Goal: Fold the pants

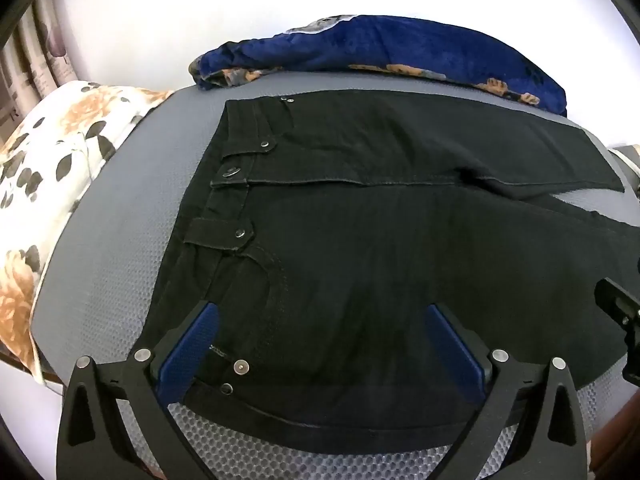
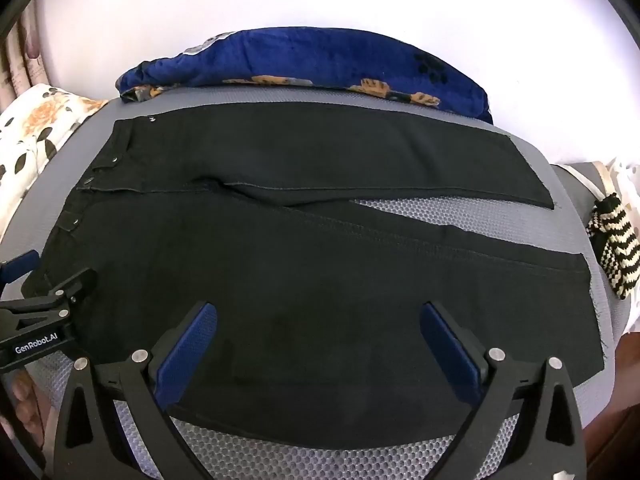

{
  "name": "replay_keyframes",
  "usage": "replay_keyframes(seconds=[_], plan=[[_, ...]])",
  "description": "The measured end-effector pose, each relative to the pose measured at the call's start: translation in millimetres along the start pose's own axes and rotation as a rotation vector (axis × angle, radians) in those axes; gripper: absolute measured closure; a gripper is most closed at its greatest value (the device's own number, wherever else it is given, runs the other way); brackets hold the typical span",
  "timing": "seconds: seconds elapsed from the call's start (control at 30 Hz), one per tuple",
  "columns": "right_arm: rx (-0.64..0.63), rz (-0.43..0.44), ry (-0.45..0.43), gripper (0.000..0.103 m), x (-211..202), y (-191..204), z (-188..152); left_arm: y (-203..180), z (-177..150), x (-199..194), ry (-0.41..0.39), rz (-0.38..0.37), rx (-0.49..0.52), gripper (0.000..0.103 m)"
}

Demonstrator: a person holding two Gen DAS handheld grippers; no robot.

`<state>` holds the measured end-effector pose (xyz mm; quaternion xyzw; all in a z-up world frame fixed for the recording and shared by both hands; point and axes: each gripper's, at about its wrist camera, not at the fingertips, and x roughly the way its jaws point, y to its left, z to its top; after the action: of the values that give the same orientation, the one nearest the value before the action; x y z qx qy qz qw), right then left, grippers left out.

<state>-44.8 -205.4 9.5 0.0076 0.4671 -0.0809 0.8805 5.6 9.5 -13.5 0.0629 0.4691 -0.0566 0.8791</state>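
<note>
The black pants lie flat, covering most of the grey mat, leaving bare mat along the near edge and between the legs. A blue blanket bulks along the far edge, a flowered pillow crowds the left, and a striped knit piece the right.

A pair of black pants is laid flat, front side up, on a grey mesh-textured surface. The waistband is turned to the left, the legs are stretched to the right. Metal buttons and rivets are seen along the waistband and pocket edges — the fly is closed. The two legs are spread apart in a narrow V, with the grey surface showing between them. The fabric is mostly smooth, with slight creases at the crotch.
</note>
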Motion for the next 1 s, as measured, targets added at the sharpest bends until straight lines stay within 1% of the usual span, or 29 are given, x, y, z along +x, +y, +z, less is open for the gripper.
replay_keyframes(seconds=[0.23,0.6,1.0], plan=[[0.008,0.003,0.001,0.002,1,-1,0,1,1,0,0.0,0.0,-0.005,0.002],[-0.002,0.012,0.005,0.003,2,0,0,0,3,0,-0.012,-0.008,0.014,0.002],[-0.003,0.011,0.004,0.003,3,0,0,-9,0,-9,-0.092,-0.009,0.084,0.002]])
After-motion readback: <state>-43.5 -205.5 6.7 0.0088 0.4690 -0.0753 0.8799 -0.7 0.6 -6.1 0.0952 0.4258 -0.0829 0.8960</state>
